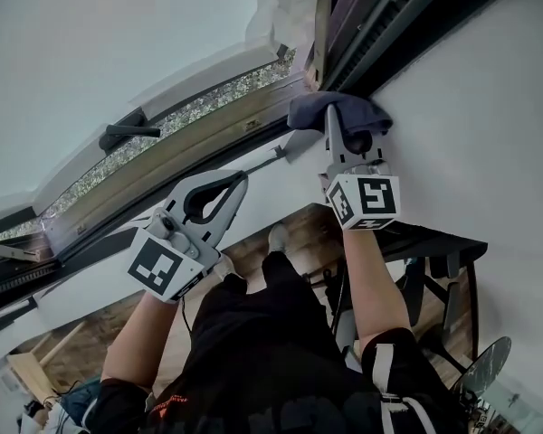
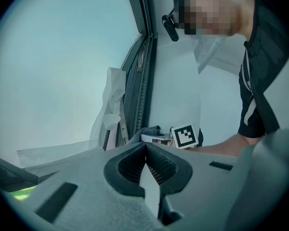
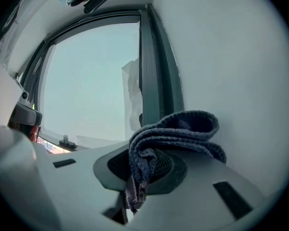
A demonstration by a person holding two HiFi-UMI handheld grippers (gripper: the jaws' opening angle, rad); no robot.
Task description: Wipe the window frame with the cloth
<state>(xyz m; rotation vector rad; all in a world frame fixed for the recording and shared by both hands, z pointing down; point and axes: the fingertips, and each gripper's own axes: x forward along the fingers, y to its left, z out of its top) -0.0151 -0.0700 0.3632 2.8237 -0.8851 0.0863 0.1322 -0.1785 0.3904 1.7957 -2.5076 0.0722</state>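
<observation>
— Closest to the lens, what have we got?

— Right tool [image 1: 338, 138], its two jaws clamped on a dark blue cloth [image 3: 176, 131]. One end of the cloth is pinched between the ribbed pads and trails out below them. The rest is folded into a thick roll over the tips.

— And where does the cloth sit?

— Up against the dark window frame [image 3: 156, 71], on the side where the frame meets the white wall [image 1: 471, 134]. In the head view the bundle covers the frame's edge and laps a little onto the wall.

— The other hand?

— Left tool [image 1: 239, 178] is off to the left, apart from the cloth, with its tips pointing toward the long rail of the frame. Its jaws are pressed together at the tips with nothing between them. Only the oval hollow behind the tips is open.

— What's around the frame?

— Pale glass [image 1: 100, 52] fills the opening. A crumpled white plastic sheet [image 3: 131, 93] sits just beside the frame, on the glass side. A black handle [image 1: 127, 135] lies further along the long rail, well away from both tools.

— Anything else?

— Each tool carries its marker cube [image 1: 366, 202], with a bare forearm [image 1: 373, 283] behind it. A wooden floor [image 1: 253, 253] shows past the person's dark clothes.
</observation>
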